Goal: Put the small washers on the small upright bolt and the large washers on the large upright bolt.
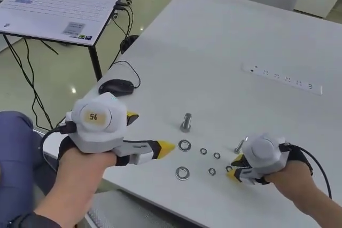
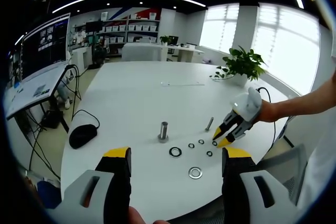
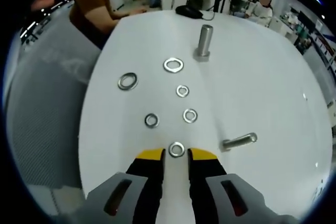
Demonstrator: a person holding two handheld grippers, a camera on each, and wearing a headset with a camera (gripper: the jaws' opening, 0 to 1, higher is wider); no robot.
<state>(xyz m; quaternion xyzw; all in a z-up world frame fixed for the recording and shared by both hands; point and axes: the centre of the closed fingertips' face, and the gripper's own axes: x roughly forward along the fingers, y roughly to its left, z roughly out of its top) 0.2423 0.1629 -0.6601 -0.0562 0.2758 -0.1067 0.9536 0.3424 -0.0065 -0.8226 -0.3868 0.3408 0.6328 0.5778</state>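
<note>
My right gripper point(image 3: 177, 155) has its jaws a narrow gap apart, straddling a small washer point(image 3: 177, 149) lying flat at their tips, the small bolt point(image 3: 239, 141) near to their right; my left gripper point(image 2: 177, 153) hangs wide open, empty

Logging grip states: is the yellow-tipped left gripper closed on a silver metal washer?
No, the left gripper stands wide open with nothing between its jaws.

Your table point(image 1: 224, 52) is smooth, matt white. The washers point(image 3: 166, 65), the large bolt point(image 3: 203, 40) and the small bolt point(image 3: 239, 140) are bright silvery metal. Your left gripper point(image 1: 149, 132) and right gripper point(image 1: 235, 167) have white plastic shells with a soft sheen; the mouse point(image 1: 116, 86) is glossy black plastic.
</note>
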